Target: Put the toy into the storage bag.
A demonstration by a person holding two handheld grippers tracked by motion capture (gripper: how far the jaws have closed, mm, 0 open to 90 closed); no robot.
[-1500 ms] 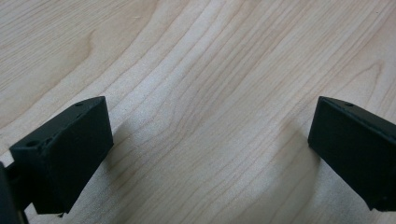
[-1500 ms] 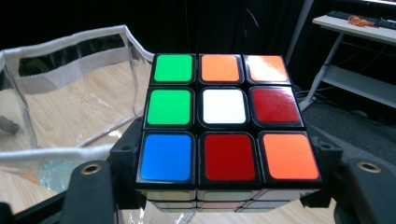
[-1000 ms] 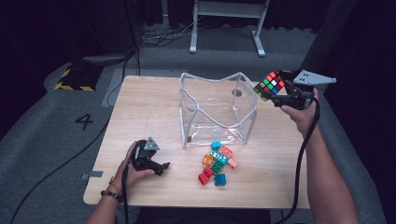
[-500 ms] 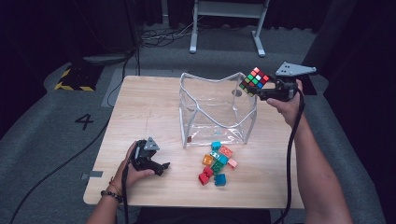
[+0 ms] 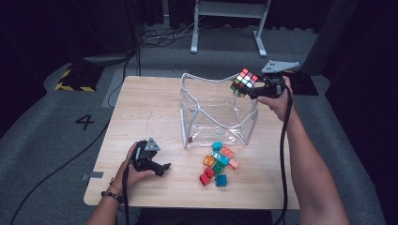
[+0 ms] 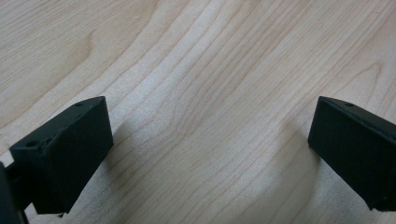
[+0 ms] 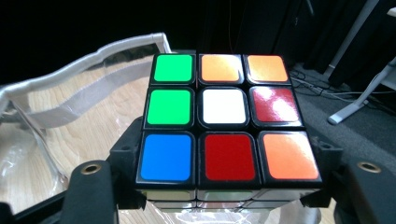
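The high view looks forward and down from the near side over the whole table (image 5: 141, 108); the left gripper view stares close at bare wood; the right gripper view looks closely across the cube (image 7: 224, 121) toward the bag (image 7: 84, 60), both shared with the high view.

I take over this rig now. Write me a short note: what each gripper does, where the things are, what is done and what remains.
Right gripper: shut on the puzzle cube, held above the right rim of the clear bag.
Left gripper: open, holding nothing, low over the table at front left.
Small coloured blocks: on the table in front of the bag.
Done: cube picked up.
Left: probably lower the cube into the bag and release; the blocks may follow.
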